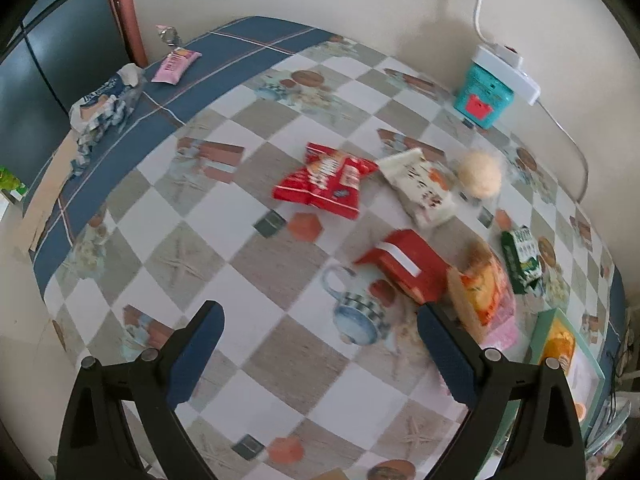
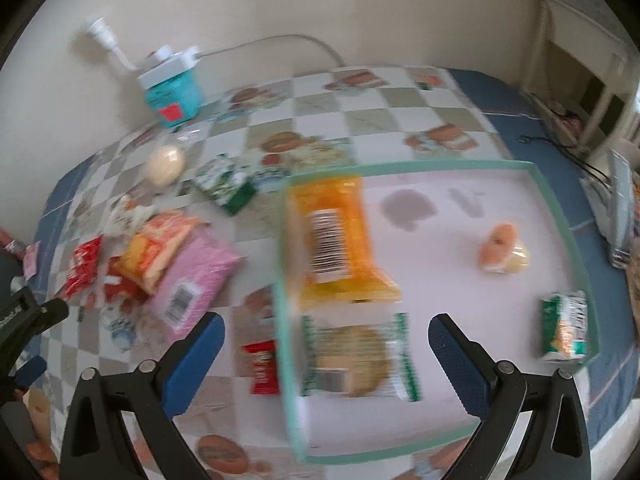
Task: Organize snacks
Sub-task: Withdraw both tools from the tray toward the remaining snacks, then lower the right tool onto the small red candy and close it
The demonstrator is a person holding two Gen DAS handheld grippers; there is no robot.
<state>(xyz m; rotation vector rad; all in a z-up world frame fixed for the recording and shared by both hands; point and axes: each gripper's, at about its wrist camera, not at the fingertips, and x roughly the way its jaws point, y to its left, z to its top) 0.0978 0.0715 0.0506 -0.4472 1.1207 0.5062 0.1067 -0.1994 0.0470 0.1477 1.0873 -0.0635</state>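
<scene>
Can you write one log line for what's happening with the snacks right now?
left gripper: open, empty | right gripper: open, over tray | orange packet: in tray

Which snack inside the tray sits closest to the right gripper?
The round cookie pack, green-edged, just ahead of the right gripper. The orange pack lies behind it; the others sit farther right.

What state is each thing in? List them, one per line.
Left gripper: open, holding nothing.
Right gripper: open, holding nothing.
Tray: partly filled with snacks.
Orange packet: lying flat in the tray.
Pink packet: on the table, outside the tray.
Red bag: on the table, unsorted.
</scene>
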